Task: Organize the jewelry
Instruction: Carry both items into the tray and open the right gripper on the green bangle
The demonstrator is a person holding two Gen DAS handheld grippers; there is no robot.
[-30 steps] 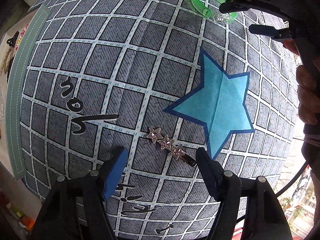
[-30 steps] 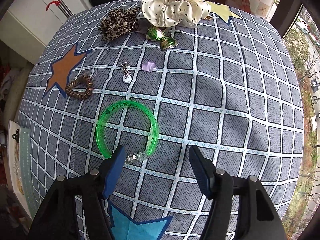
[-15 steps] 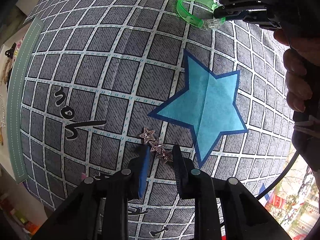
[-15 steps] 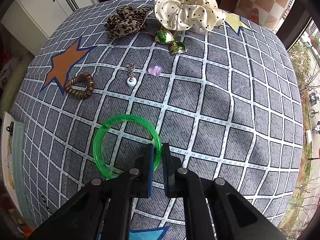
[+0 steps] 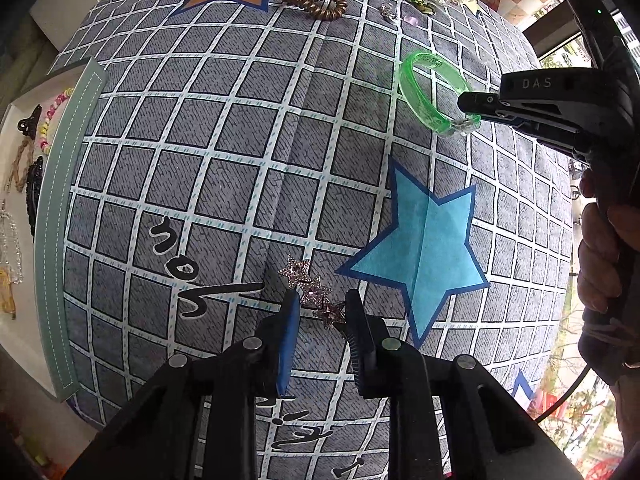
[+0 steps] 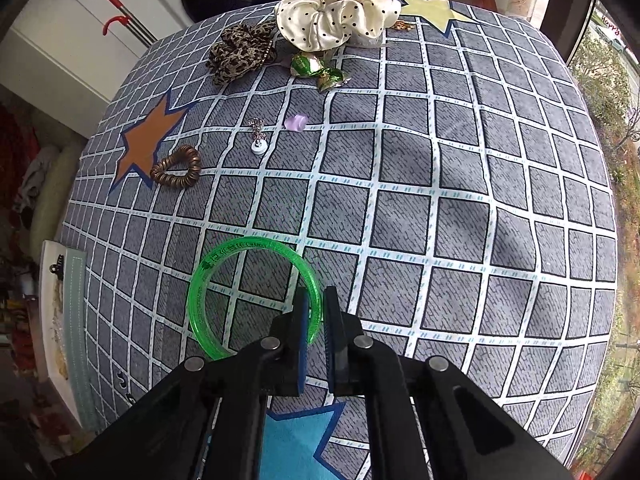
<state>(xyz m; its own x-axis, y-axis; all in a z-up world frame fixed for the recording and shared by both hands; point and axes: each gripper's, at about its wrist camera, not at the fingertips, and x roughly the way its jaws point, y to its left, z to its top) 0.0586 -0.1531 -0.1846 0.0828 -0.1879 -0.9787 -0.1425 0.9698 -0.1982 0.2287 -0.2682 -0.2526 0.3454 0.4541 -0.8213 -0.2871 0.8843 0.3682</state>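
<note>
My left tongs (image 5: 318,312) clamp the star hair clip (image 5: 312,291) crosswise for lifting. My right tongs (image 6: 316,312) pinch the green bangle (image 6: 224,276) by its near rim, ring hanging leftward.

Even daylight from the window on my right, soft shadows on the checked cloth (image 6: 440,208), no harsh glare, strong fisheye bulge bending the grid at the edges, dark vignetted corners, centre sharp, my tongs' black bodies close and slightly soft

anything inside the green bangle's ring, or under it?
Inside the green bangle only the grey checked tablecloth shows. The right gripper clamps its near rim; the clasp there is hidden by the fingers.
</note>
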